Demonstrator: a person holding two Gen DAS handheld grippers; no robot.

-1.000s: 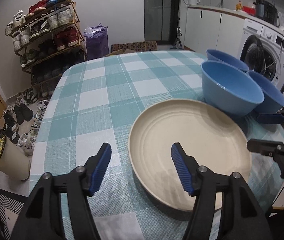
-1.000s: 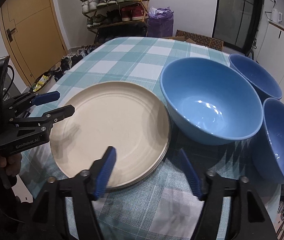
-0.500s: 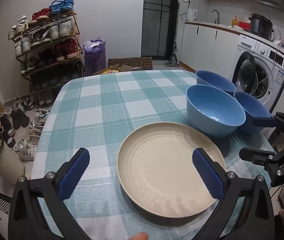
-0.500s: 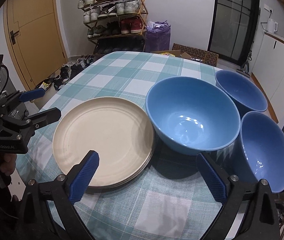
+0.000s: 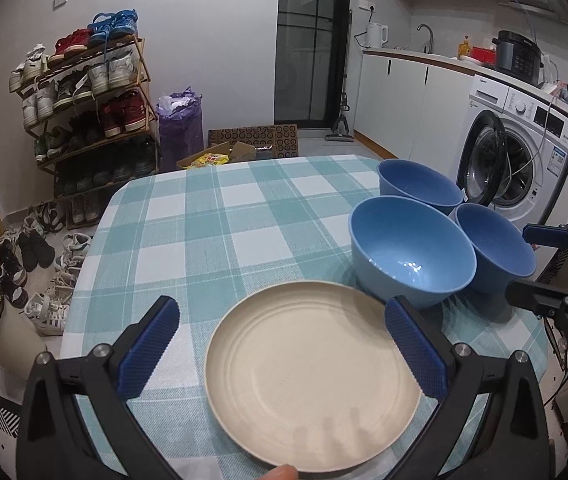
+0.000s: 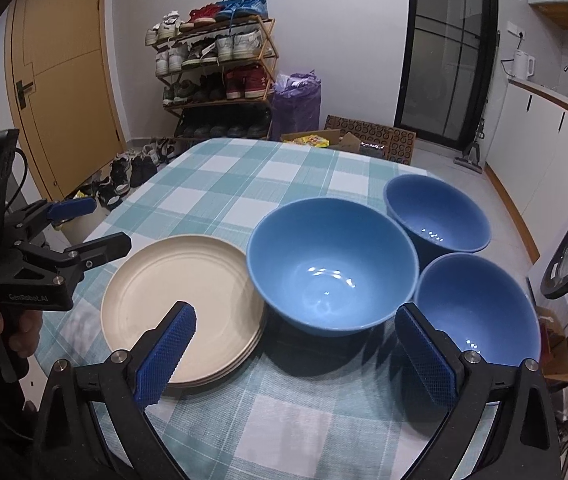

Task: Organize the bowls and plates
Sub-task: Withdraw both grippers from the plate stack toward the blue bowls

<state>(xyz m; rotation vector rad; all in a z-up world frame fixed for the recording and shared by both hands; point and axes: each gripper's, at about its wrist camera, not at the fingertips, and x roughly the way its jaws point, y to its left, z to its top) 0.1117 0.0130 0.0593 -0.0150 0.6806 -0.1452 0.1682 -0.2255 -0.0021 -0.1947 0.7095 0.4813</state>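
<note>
Plates (image 6: 182, 304) below raised, wide-open grippers

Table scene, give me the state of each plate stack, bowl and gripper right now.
Plate stack: stacked, empty, on the tablecloth.
Large bowl: upright, empty.
Far bowl: upright, empty.
Near bowl: upright, empty.
Left gripper: open, holding nothing.
Right gripper: open, holding nothing.

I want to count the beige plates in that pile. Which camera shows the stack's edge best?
The right wrist view: the plate stack shows layered rims along its near right edge, seemingly three. The left wrist view looks down on the top plate, so the plates below are hidden.
</note>
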